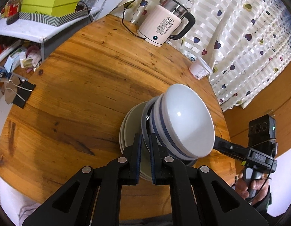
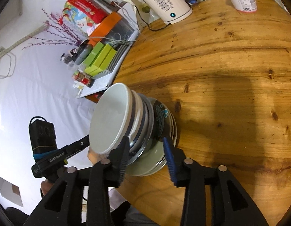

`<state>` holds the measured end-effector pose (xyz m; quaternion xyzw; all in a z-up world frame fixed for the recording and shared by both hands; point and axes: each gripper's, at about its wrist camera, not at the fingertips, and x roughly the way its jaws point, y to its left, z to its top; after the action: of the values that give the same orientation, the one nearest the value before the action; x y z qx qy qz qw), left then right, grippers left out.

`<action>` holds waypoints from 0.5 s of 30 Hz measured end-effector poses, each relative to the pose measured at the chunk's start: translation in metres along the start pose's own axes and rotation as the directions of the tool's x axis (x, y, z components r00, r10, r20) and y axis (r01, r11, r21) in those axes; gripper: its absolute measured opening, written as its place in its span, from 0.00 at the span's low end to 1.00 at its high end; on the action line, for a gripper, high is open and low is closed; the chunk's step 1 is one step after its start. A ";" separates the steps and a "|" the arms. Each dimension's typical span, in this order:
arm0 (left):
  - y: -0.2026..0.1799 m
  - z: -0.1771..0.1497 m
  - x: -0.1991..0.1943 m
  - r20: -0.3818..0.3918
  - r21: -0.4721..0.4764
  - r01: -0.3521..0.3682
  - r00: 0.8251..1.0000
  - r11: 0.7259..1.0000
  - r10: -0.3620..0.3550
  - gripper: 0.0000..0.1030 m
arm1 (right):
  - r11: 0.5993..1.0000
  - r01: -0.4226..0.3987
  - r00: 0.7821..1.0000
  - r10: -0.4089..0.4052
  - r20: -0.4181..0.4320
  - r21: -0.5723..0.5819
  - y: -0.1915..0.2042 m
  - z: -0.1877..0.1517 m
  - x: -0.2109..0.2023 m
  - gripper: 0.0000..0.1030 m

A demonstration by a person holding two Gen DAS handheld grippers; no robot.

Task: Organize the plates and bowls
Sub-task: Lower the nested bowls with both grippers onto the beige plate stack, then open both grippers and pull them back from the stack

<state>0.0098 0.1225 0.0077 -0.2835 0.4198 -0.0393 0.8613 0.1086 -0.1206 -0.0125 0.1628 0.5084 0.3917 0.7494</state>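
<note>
Glossy ceramic-looking bowls, varnished wood table, prob. plastic kettle.

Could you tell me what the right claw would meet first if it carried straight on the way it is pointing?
Most likely the stack of plates: the right claw stands open around its near rim, with the nested bowls on top. Depth is hard to judge.

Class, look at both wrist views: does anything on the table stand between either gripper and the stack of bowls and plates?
Nothing visible does. The left gripper and right gripper both sit right at the stack. The kettle and plastic cup stand far back.
</note>
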 end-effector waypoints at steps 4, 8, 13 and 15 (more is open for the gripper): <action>-0.009 -0.008 -0.007 0.021 0.042 -0.031 0.999 0.999 0.030 0.11 | 0.998 0.031 0.999 -0.030 0.016 -0.046 0.010 -0.007 -0.007 0.52; -0.019 -0.015 -0.015 0.058 0.093 -0.073 0.996 0.993 0.067 0.23 | 0.989 0.084 0.996 -0.079 0.041 -0.125 0.027 -0.016 -0.013 0.62; -0.032 -0.024 -0.016 0.074 0.145 -0.119 0.991 0.982 0.109 0.37 | 0.967 0.144 0.989 -0.136 0.052 -0.209 0.044 -0.028 -0.012 0.73; -0.035 -0.027 -0.015 0.072 0.153 -0.130 0.990 0.980 0.120 0.41 | 0.959 0.166 0.986 -0.157 0.056 -0.232 0.049 -0.031 -0.011 0.77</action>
<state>-0.0144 0.0859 0.0232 -0.1888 0.4054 -0.0094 0.8944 0.0582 -0.1021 0.0123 0.0380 0.4559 0.3838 0.8021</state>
